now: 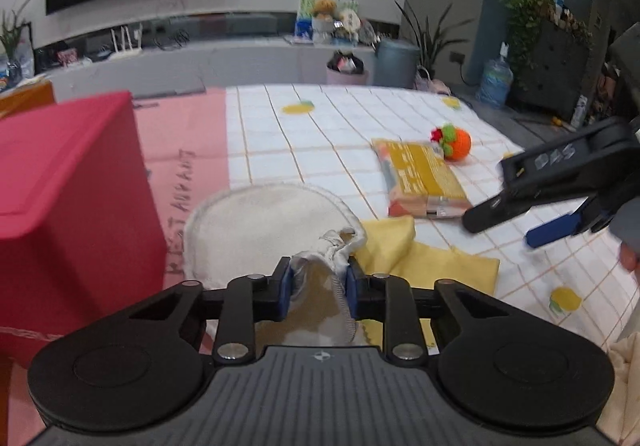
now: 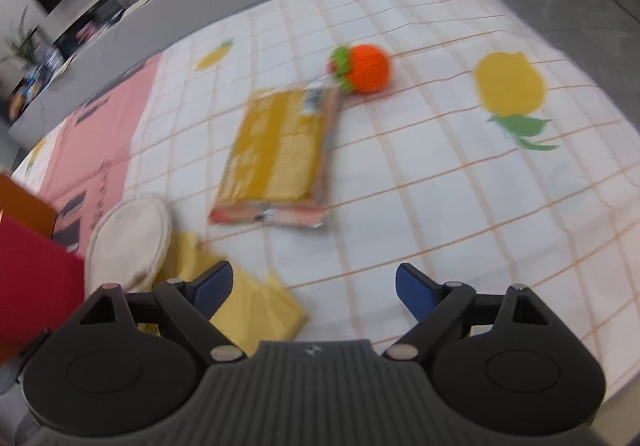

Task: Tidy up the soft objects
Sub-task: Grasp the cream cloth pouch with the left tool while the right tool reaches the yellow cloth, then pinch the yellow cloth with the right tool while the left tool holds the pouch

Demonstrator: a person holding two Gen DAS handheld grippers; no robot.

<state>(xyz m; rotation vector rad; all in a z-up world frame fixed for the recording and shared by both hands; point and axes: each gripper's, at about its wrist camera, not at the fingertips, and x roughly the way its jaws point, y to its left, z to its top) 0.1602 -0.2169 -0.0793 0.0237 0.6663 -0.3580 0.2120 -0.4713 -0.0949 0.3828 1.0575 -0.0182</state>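
Observation:
My left gripper [image 1: 318, 280] is shut on the gathered edge of a cream fleecy slipper [image 1: 256, 230], whose round sole lies on the table ahead of the fingers. The slipper [image 2: 128, 242] also shows at the lower left of the right wrist view. My right gripper [image 2: 314, 282] stands open with nothing between its blue pads, above the checked cloth just right of a yellow cloth [image 2: 248, 302]. From the left wrist it appears as the right gripper [image 1: 500, 232] hovering near a yellow packet [image 1: 424, 181]. An orange knitted toy [image 2: 366, 67] lies just behind the packet [image 2: 280, 149].
A red box [image 1: 68, 205] stands close on the left, beside the slipper. The yellow cloth [image 1: 420, 258] lies folded to the slipper's right. The table carries a white checked cloth with lemon prints [image 1: 320, 133] and a pink mat [image 1: 188, 149]. Bins and plants stand beyond the far edge.

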